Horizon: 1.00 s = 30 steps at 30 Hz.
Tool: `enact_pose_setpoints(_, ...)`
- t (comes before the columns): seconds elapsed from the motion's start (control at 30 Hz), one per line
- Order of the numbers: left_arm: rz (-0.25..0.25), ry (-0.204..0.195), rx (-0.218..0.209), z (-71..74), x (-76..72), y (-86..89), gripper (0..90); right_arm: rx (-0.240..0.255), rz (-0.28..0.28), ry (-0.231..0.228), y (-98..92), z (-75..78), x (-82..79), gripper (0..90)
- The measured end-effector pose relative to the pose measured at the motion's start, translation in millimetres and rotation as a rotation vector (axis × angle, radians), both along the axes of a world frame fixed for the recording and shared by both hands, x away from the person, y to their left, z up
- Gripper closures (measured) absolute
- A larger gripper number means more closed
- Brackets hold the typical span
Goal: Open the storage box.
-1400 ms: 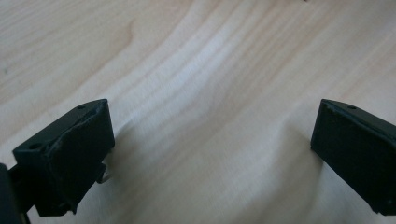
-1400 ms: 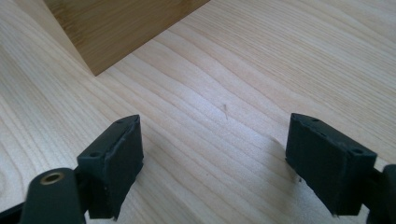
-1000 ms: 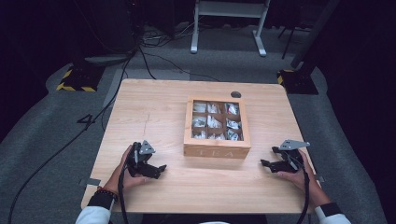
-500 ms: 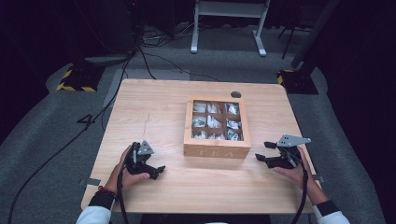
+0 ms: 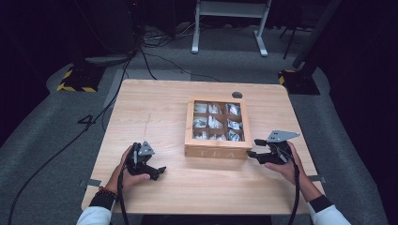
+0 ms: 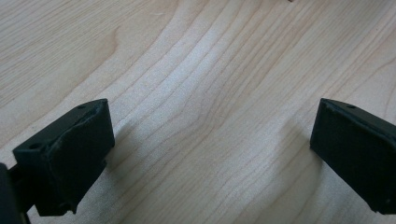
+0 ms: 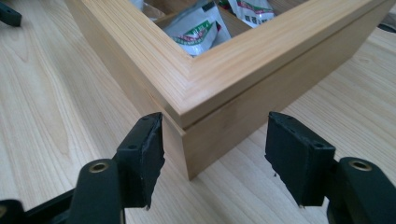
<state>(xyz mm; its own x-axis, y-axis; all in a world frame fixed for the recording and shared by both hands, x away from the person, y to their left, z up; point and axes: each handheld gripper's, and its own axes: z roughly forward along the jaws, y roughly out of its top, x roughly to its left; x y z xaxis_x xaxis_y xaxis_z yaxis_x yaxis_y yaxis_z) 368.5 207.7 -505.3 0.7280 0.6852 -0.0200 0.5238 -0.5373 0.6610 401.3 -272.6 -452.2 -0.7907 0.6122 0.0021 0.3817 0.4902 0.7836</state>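
Since the earlier frame, right tongs (image 5: 253, 154) have shifted toward the box (image 5: 217, 151), jaws closing, now apart astride its 5 o'clock corner; contact unclear. Left tongs (image 5: 157, 172) rest apart on bare counter (image 5: 155, 112), at 8 o'clock. Box sits centre-right, sachets (image 5: 213, 123) inside.

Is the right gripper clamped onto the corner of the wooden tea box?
No: in the right gripper view the box corner sits between the right gripper jaws, with gaps on both sides.

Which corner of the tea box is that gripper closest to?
The near right corner of the tea box. The right gripper straddles it, jaws open; the other three corners lie farther off.
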Motion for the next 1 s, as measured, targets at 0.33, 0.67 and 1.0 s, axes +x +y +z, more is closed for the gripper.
enact_pose_setpoints(0.33, 0.0, 0.0, 0.0, 0.0, 0.1, 0.0, 0.2, 0.002, 0.001, -0.043, 8.3, 5.4, 1.2, 35.1)
enact_pose_setpoints(0.67, 0.03, 0.006, -0.001, 2.1, 1.3, -4.5, 2.7, 0.043, -0.006, -0.063, 7.0, 11.7, -0.6, 36.5)
enact_pose_setpoints(1.0, -0.02, -0.064, -0.028, 23.8, 8.8, -14.7, 16.9, 0.092, -0.009, -0.087, 7.3, 24.2, -0.3, 38.0)
